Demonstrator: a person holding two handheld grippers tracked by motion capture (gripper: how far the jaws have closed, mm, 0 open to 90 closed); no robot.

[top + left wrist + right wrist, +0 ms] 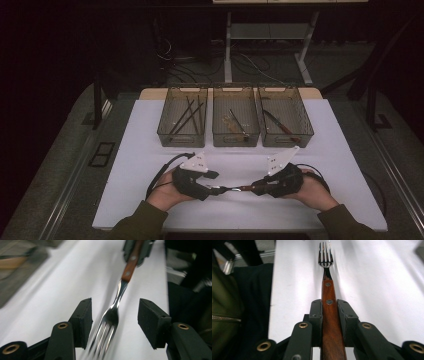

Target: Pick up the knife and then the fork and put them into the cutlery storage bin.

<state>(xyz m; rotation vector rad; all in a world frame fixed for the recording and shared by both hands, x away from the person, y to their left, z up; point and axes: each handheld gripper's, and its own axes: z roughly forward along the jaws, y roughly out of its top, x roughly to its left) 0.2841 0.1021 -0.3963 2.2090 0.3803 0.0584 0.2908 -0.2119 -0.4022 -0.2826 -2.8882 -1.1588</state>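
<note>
High view: near the front edge of the white table [150,150], a fork [231,189] is held level between the two grippers, its long axis running left to right. Its wooden handle is clamped in the right gripper [329,315], jaws pressed on both sides. The tines lie between the spread jaws of the left gripper [115,320], untouched by either pad. Both hands are set low, grippers pointed at each other.

Three mesh bins [235,117] of utensils sit along the white mat's [140,170] far edge.
</note>
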